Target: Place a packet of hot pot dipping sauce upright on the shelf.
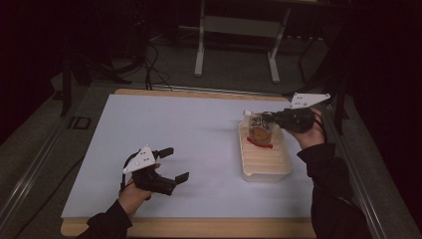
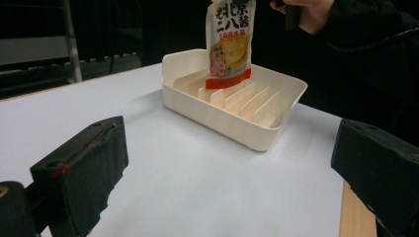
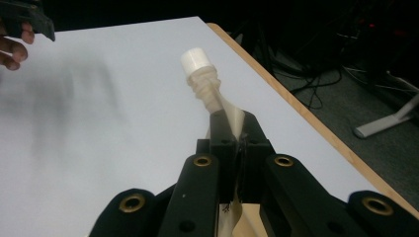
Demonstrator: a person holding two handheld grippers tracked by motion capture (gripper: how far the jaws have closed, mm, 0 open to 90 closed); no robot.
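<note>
The right tool (image 1: 275,119) is clamped on the top edge of a spouted sauce pouch (image 1: 261,132), close under its white screw cap (image 3: 197,59). Gripping the flat seal up there leaves the heavier body hanging free below, so the pouch drops bottom-first toward the cream slotted tray (image 1: 283,162). In the left gripper view the pouch (image 2: 230,42) hangs nearly upright over the tray's far end, its red lower band low among the thin dividers (image 2: 242,97) — whether it already rests on the tray floor I cannot tell. The dividers cross the tray in a row, which suggests the pouch is meant to stand on edge in one slot rather than lie flat; the upright hold suits that.

The tray (image 2: 227,126) sits on the white worktop (image 1: 189,144) toward its right side, near the person's right forearm, so the loaded hand has a short way to go. The left tool (image 1: 175,164) waits well apart from the tray near the front left of the worktop, jaws spread wide and holding nothing — pointed toward the tray, it looks ready to steady the tray or the pouch if either tips. My guess is that the next move calls for a straight lowering between two dividers before the clamp lets go, since a slanted pouch could catch on a divider's edge.
</note>
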